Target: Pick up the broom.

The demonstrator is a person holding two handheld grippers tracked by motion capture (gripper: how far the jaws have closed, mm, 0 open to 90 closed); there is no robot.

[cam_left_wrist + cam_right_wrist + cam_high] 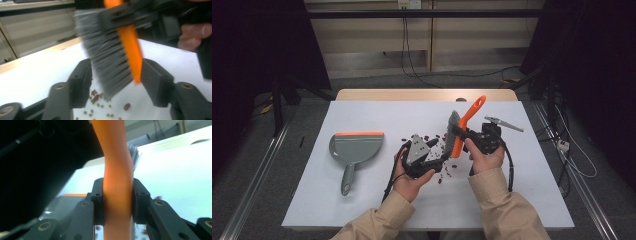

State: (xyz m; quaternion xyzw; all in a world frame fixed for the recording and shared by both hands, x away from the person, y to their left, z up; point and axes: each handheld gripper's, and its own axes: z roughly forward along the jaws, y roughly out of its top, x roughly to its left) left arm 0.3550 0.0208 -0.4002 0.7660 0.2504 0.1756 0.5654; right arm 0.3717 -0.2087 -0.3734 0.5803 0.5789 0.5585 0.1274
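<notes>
Lying at the left of the white counter (362, 200) is a grey dustpan (355, 150) with an orange front edge, its handle pointing toward the person, well apart from both hands. Nearer the middle, the person's left hand (409, 182) holds the left gripper (439, 159), whose jaws stand apart with nothing clamped between them; in the left gripper view they frame the lower end of a brush (117, 50) with grey bristles and an orange body, though whether they touch it cannot be told. Small brown and dark red beans (100, 101) lie scattered on the counter below the bristles, between the two hands. To the right, the person's right hand (486, 157) holds the right gripper (464, 135), its jaws clamped on the brush's orange handle (117, 195). The brush is lifted and tilted, its handle rising up and to the right, its bristles turned toward the left gripper. Both forearms wear beige sleeves (507, 210).
</notes>
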